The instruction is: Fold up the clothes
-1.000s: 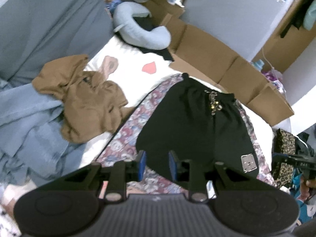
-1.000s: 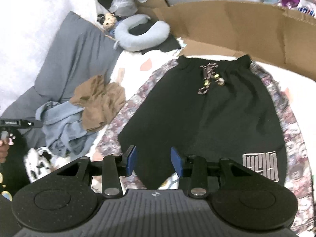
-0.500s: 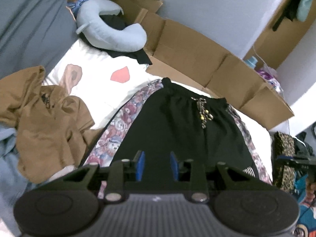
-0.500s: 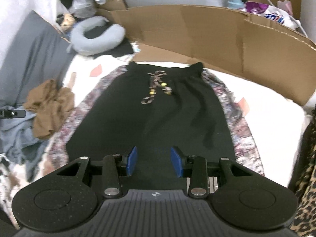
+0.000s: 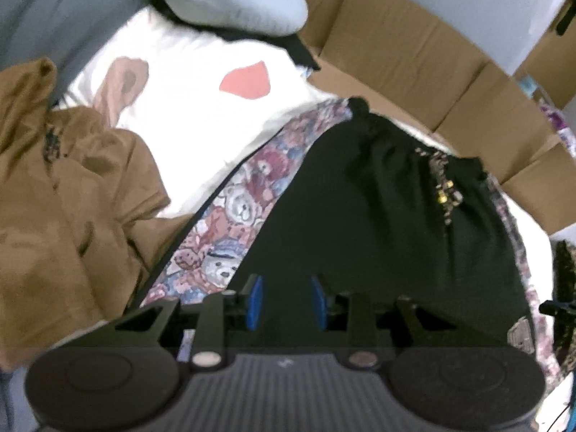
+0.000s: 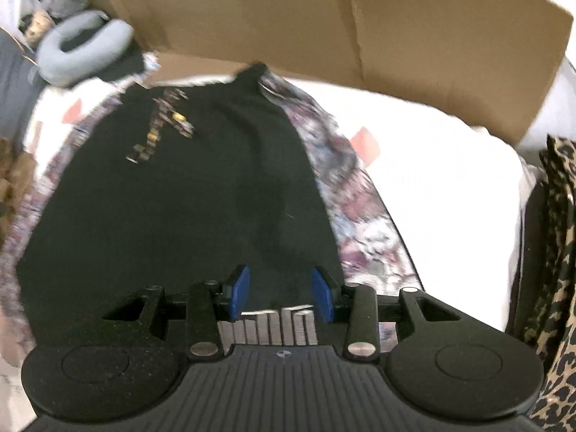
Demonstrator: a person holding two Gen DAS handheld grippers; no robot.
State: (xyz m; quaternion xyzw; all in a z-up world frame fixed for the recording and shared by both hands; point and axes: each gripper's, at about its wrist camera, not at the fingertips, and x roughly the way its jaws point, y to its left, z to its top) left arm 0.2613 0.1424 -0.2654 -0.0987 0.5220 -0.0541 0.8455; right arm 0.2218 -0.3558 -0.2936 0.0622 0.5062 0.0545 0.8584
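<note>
Cardboard (image 6: 360,18) walled the bed where black shorts (image 5: 378,216) lay flat; both tools, left (image 5: 286,302) and right (image 6: 279,297), had dropped closer over the hem, released.

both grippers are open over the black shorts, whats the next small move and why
Probably lower both and pinch the near hem. The black shorts lie flat on the teddy-bear print cloth, waistband and drawstring at the far end. The left gripper and right gripper are open over the near edge and hold nothing.
</note>
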